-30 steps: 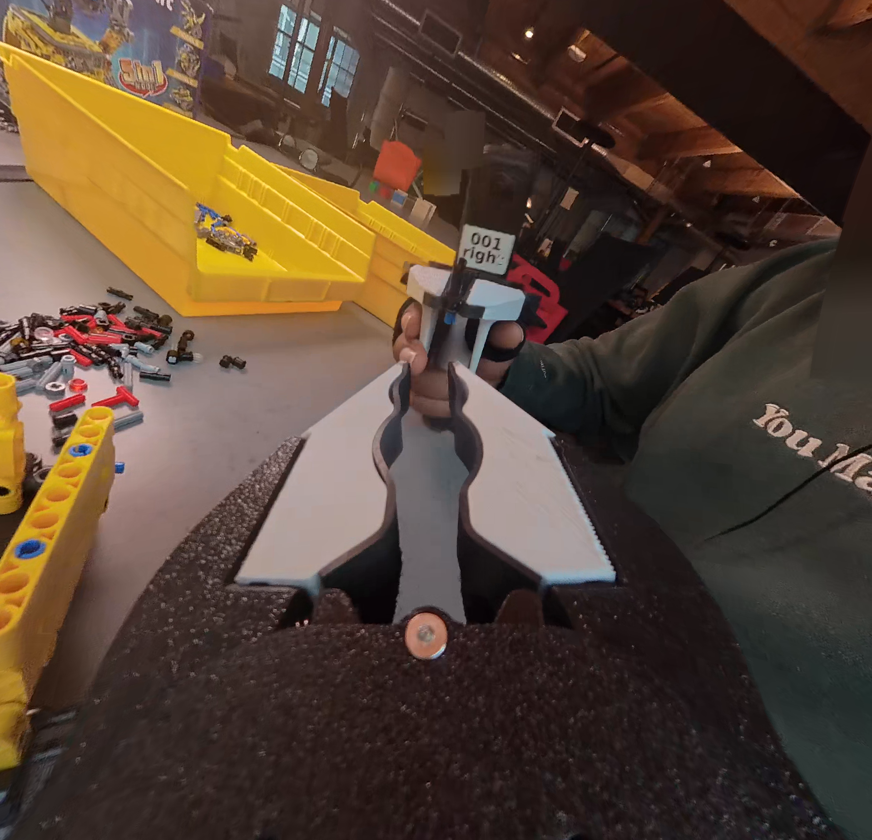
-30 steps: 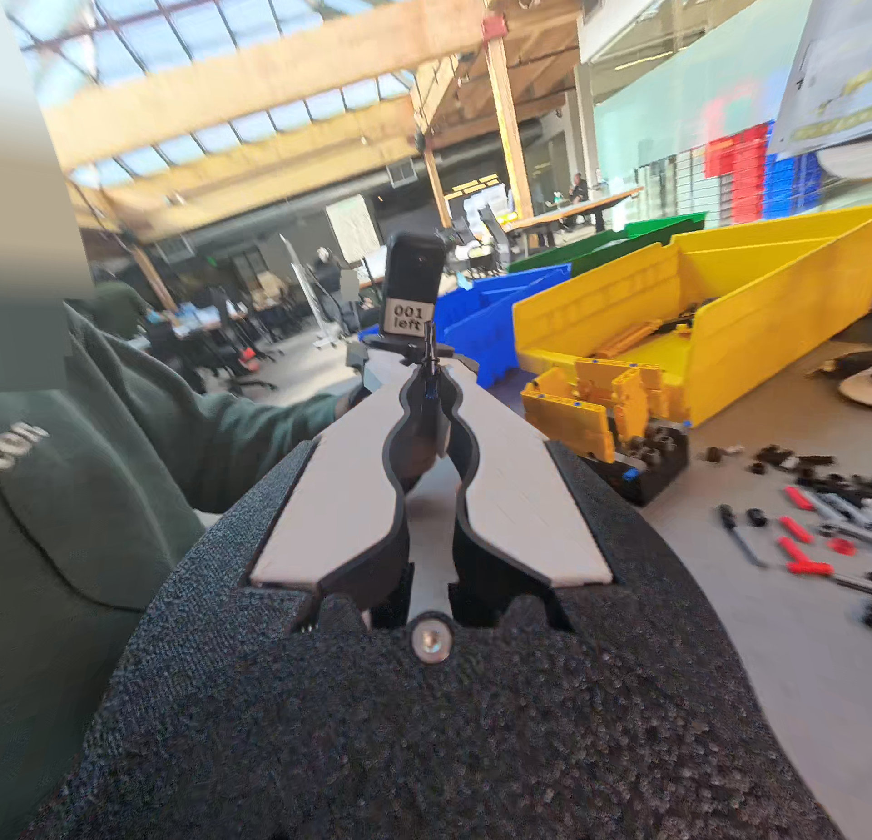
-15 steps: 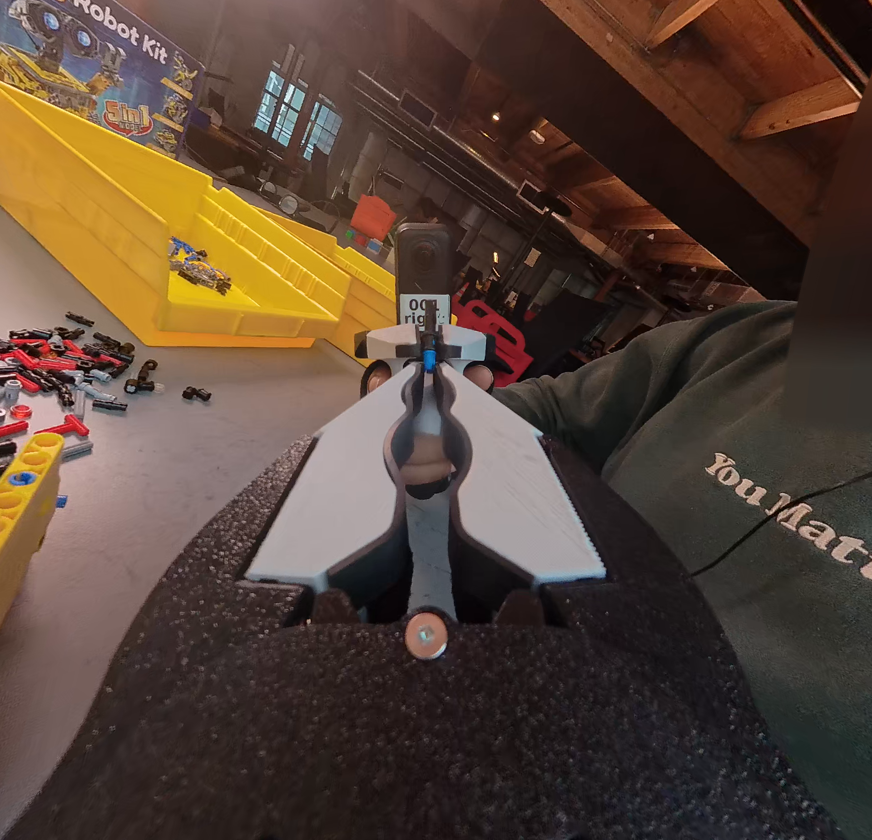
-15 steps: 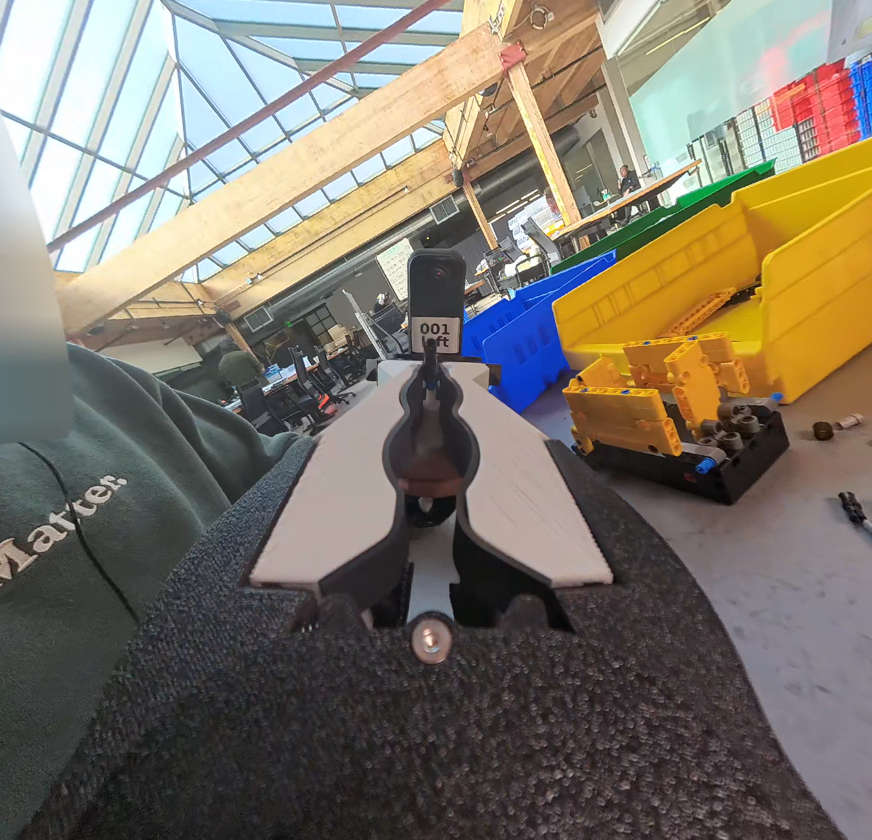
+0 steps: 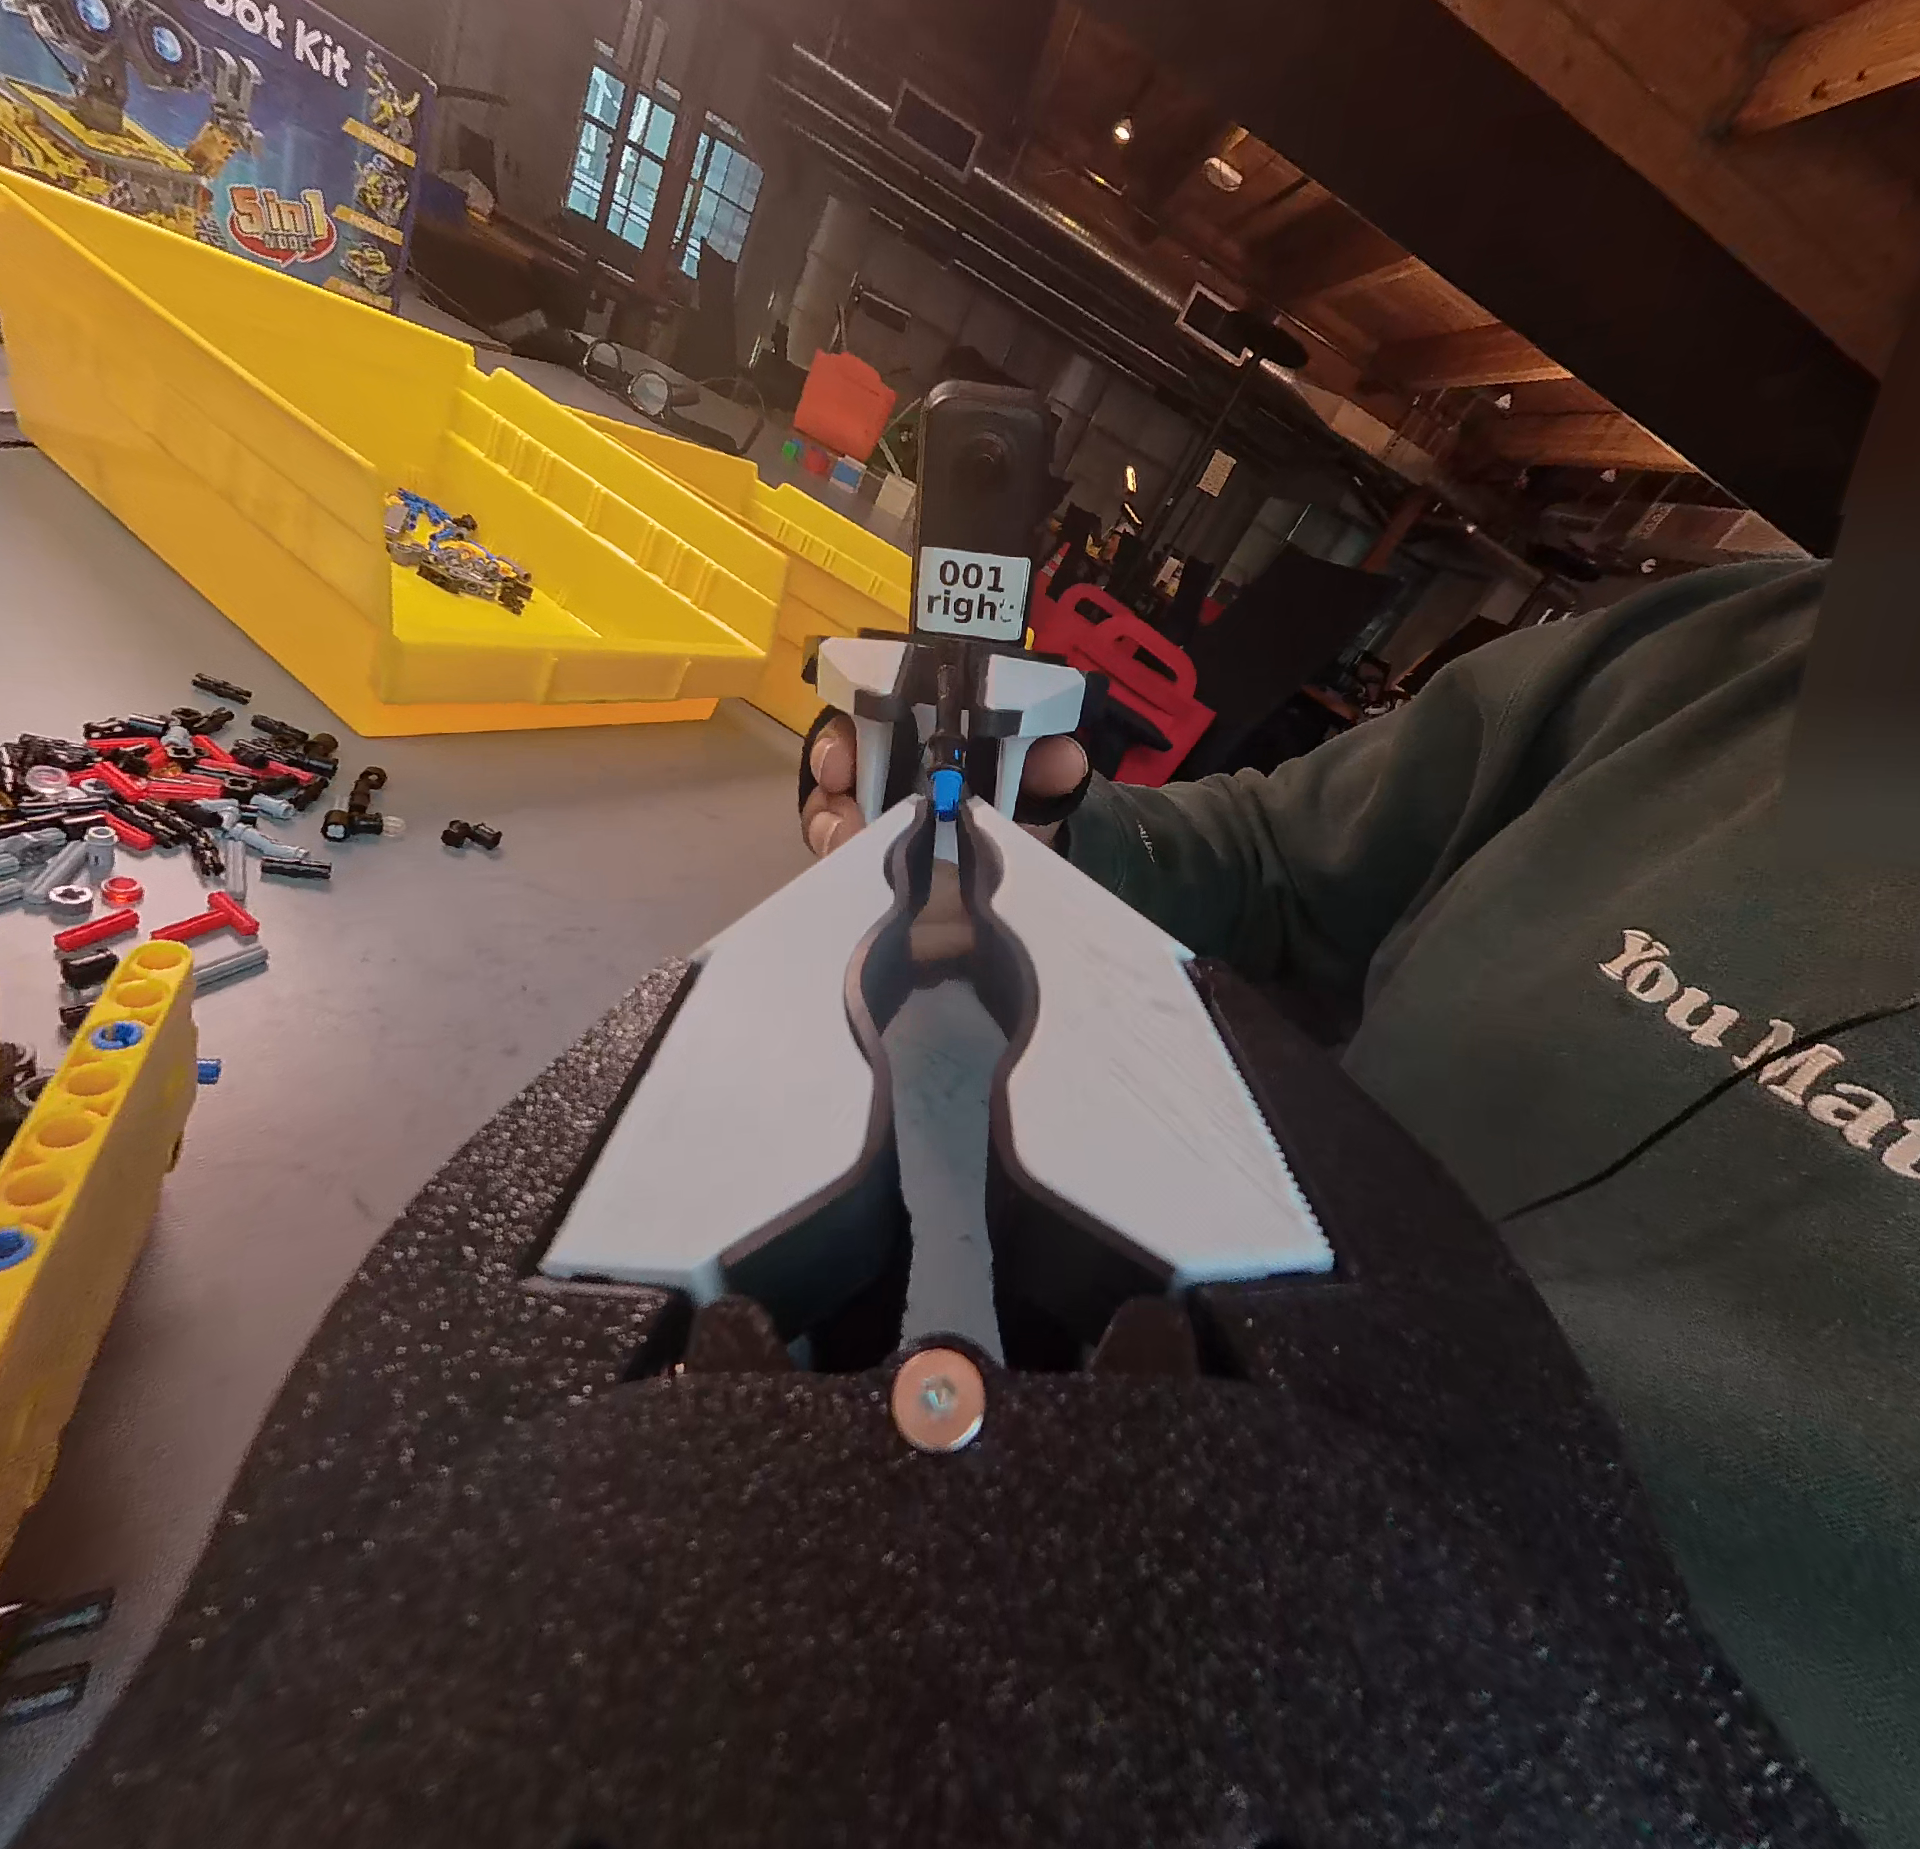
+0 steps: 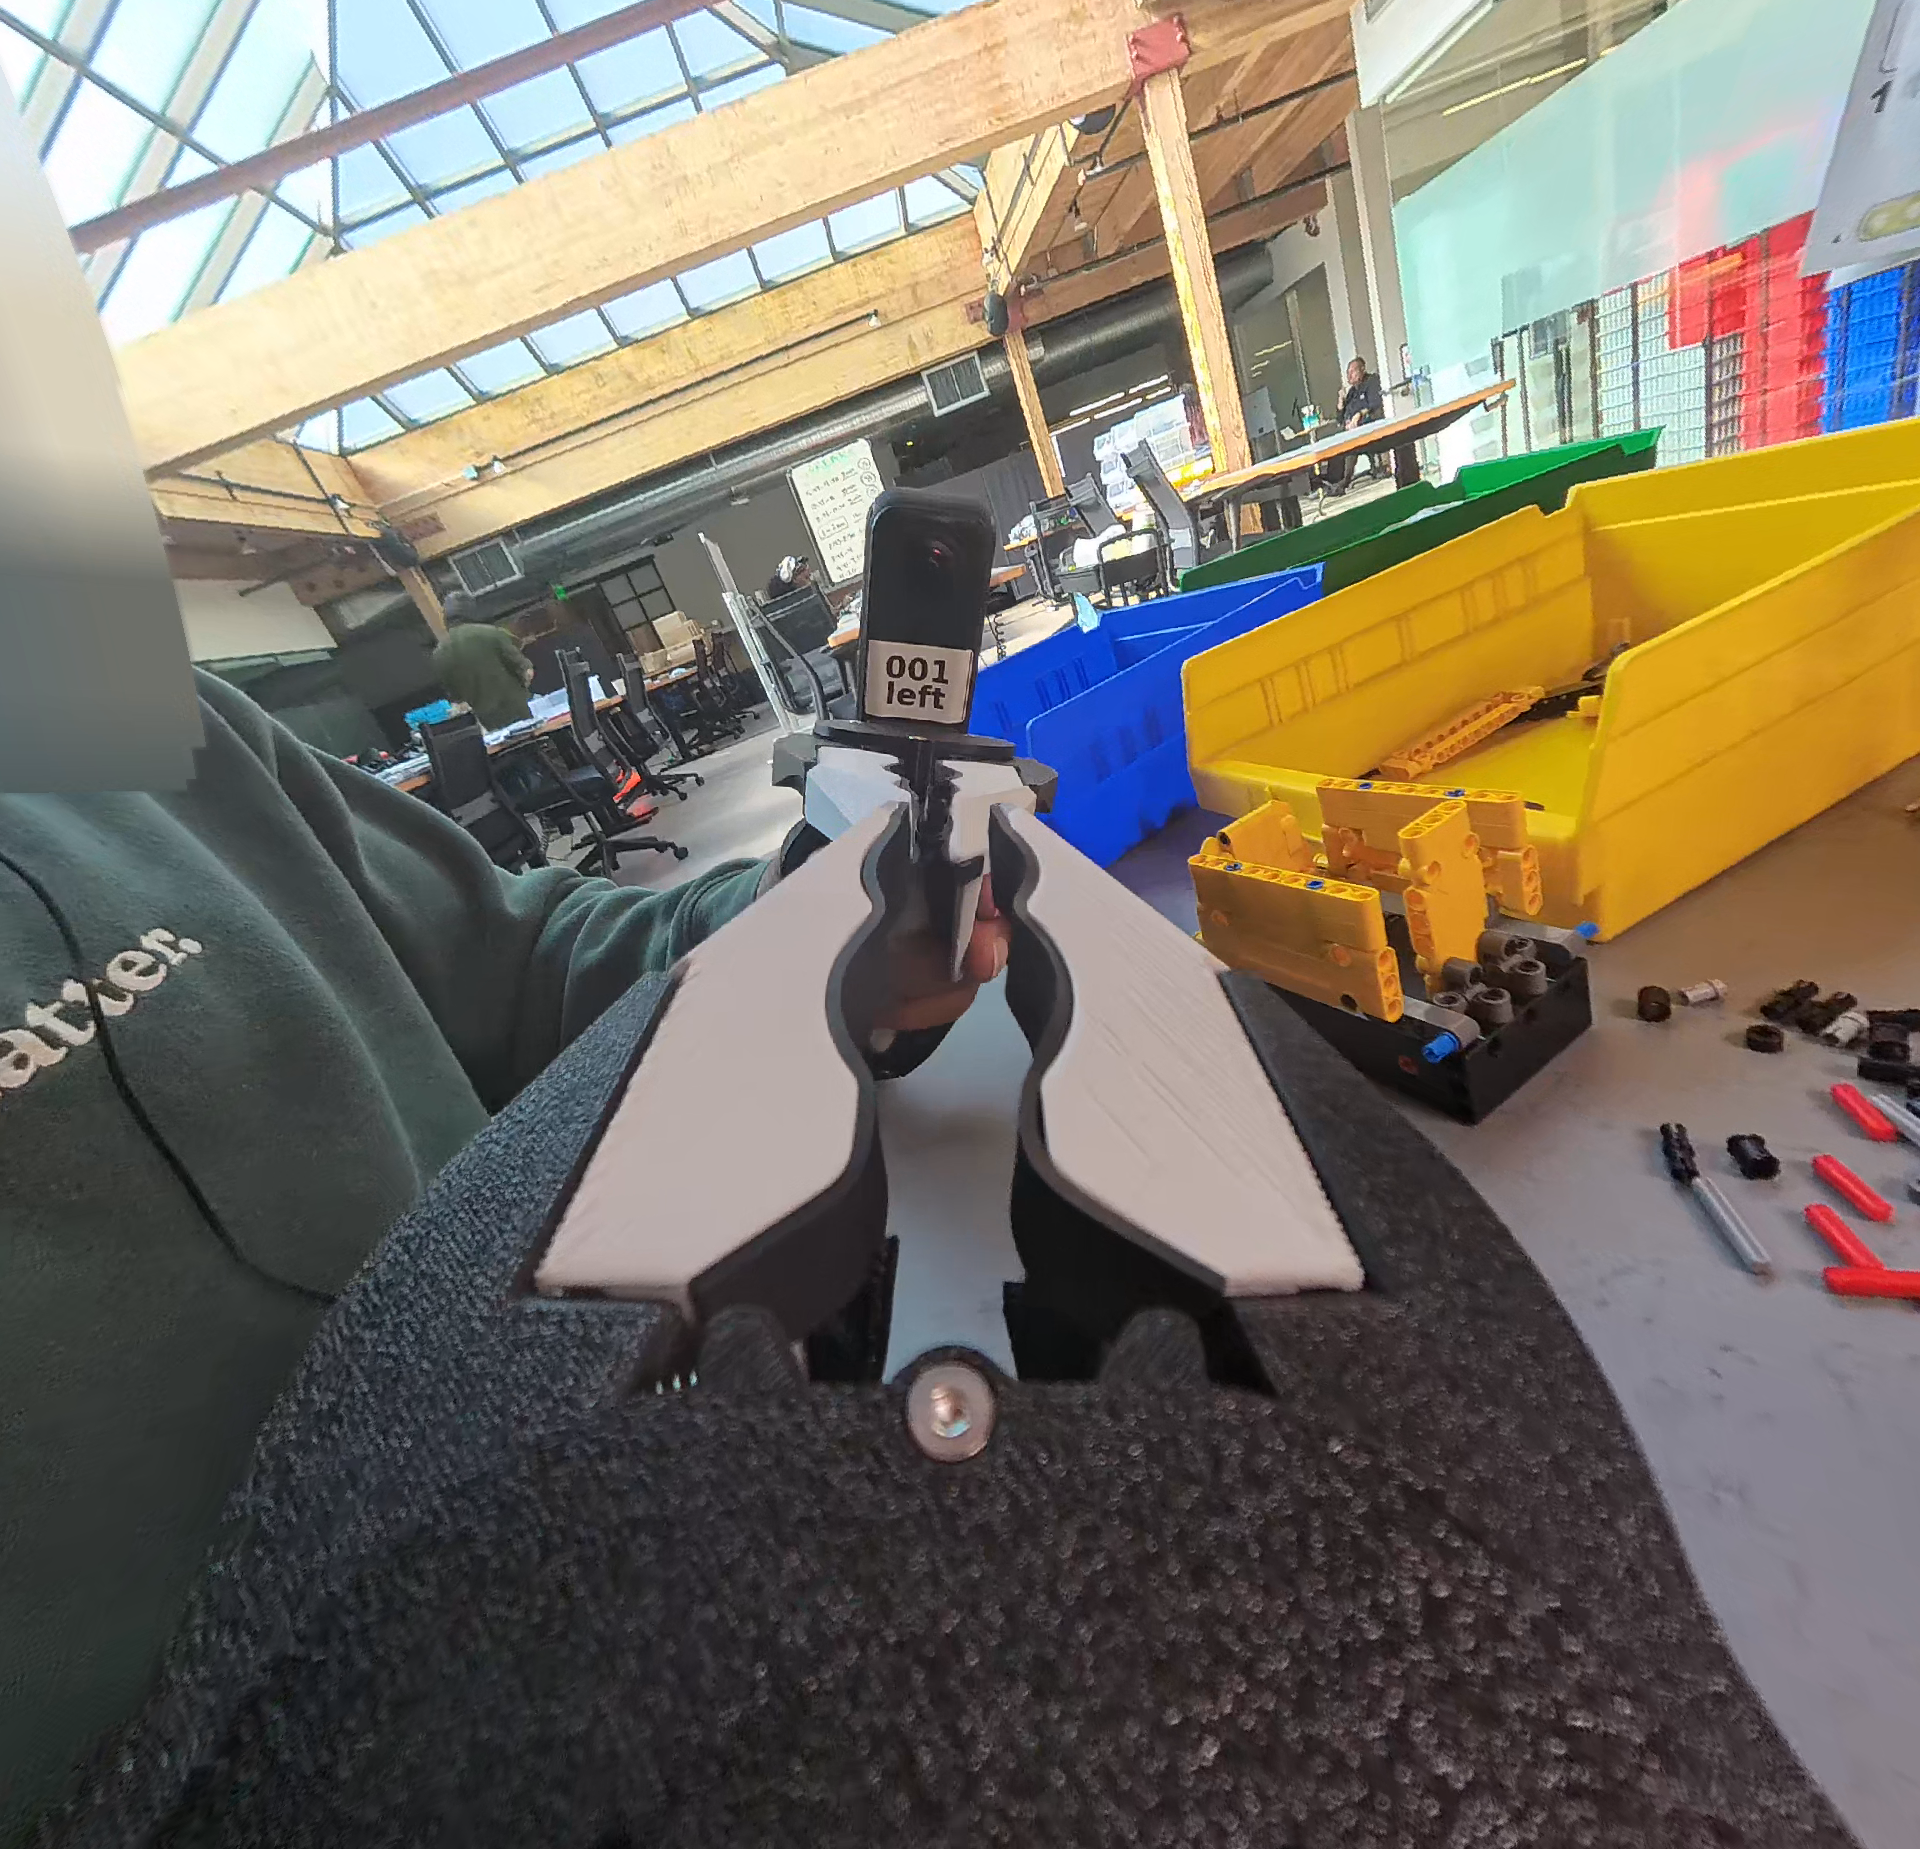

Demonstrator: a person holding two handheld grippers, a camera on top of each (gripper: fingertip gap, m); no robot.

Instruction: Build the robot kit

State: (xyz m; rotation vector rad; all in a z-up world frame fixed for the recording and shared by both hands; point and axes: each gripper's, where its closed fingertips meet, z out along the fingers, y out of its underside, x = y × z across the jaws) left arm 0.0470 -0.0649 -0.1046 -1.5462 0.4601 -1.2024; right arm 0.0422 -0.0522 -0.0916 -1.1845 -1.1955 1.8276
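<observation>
Nose to nose above a grey surface (image 5: 468,1020): left gripper (image 5: 940,812), white ridged plastic on black foam, pinched tight on a small blue-tipped black pin (image 5: 943,789); right gripper (image 6: 943,823) parted narrowly around that pin's black end. White printed labels on both camera stalks. Left view only: printed kit box (image 5: 208,137), scattered red and black pieces (image 5: 156,791). Right view only: yellow block build (image 6: 1382,895), blue bin (image 6: 1091,698).

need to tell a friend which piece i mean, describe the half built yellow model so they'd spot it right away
In the right wrist view, find the big yellow bin on the grey table. The half built model stands just in front of the bin's near left corner, left of the scattered loose pieces. It alone is assembled: yellow holed beams stacked on a black base.
</observation>
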